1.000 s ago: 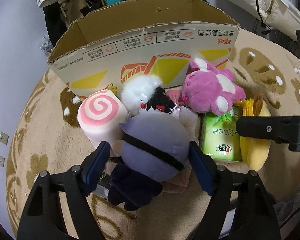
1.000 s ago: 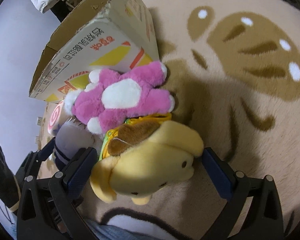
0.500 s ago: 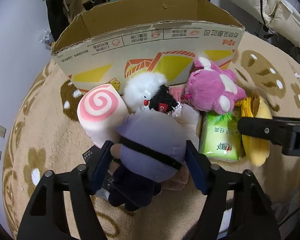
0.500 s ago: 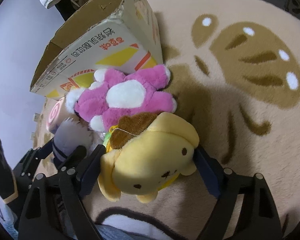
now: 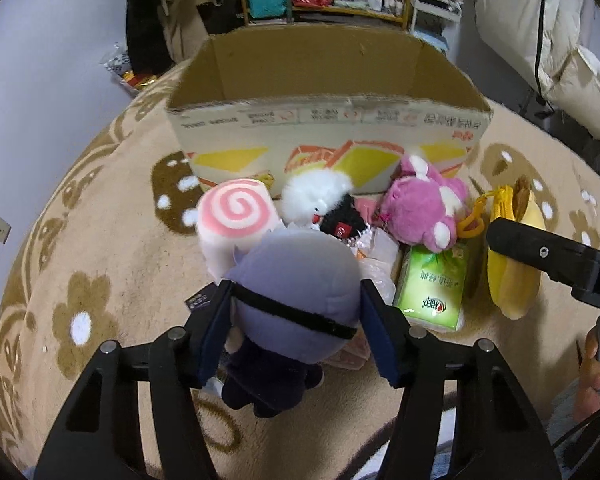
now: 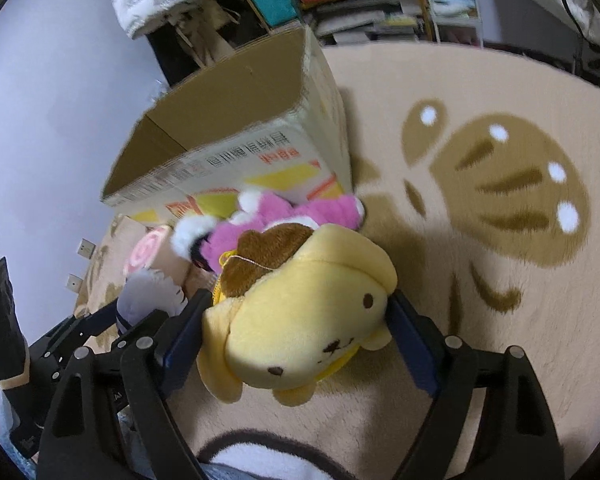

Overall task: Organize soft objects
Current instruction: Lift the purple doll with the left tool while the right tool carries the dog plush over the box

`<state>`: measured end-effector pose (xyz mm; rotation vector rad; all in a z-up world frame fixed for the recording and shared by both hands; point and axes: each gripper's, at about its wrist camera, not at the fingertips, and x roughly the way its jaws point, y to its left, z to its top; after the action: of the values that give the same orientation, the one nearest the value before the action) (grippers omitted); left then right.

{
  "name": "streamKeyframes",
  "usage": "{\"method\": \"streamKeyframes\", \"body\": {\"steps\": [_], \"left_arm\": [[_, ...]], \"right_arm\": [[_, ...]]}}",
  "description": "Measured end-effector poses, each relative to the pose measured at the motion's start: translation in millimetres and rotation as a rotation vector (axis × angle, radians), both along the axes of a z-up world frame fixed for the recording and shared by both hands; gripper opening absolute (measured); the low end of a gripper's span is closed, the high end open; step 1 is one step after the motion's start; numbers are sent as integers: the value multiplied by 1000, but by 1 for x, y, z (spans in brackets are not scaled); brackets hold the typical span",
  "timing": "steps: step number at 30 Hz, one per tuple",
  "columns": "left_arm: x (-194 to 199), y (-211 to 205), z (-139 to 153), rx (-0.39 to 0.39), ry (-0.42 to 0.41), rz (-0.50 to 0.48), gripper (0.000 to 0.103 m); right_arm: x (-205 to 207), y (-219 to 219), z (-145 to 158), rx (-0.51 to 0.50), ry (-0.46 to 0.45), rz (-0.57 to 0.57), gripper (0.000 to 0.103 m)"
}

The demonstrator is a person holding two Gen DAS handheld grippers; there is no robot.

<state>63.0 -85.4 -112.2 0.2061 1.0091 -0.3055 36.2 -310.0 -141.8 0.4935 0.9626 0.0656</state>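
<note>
Both plushies lifted; box (image 5: pixel 328 120) seemingly empty.

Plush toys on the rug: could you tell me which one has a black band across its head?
The grey-purple doll clamped in the left gripper; the pink bear, white fluffy toy and yellow dog have none.

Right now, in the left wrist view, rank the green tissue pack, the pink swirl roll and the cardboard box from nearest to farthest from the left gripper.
1. Green tissue pack, just right of the left gripper.
2. Pink swirl roll, ahead, left; nearly as close, hard to call.
3. Cardboard box, behind everything.
</note>
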Motion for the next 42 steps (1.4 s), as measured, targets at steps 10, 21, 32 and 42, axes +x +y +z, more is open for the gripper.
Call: {"method": "streamKeyframes", "body": {"steps": [10, 21, 32, 42], "left_arm": [[-17, 16, 41, 13, -186, 64, 60], [-27, 23, 80, 40, -381, 101, 60], [-12, 26, 96, 48, -484, 130, 60], [25, 23, 110, 21, -520, 135, 60]], "right_arm": [[-13, 8, 41, -86, -176, 3, 89], [-13, 21, 84, -265, -375, -15, 87], [-4, 21, 102, -364, -461, -44, 87], [24, 19, 109, -410, -503, -45, 87]]}}
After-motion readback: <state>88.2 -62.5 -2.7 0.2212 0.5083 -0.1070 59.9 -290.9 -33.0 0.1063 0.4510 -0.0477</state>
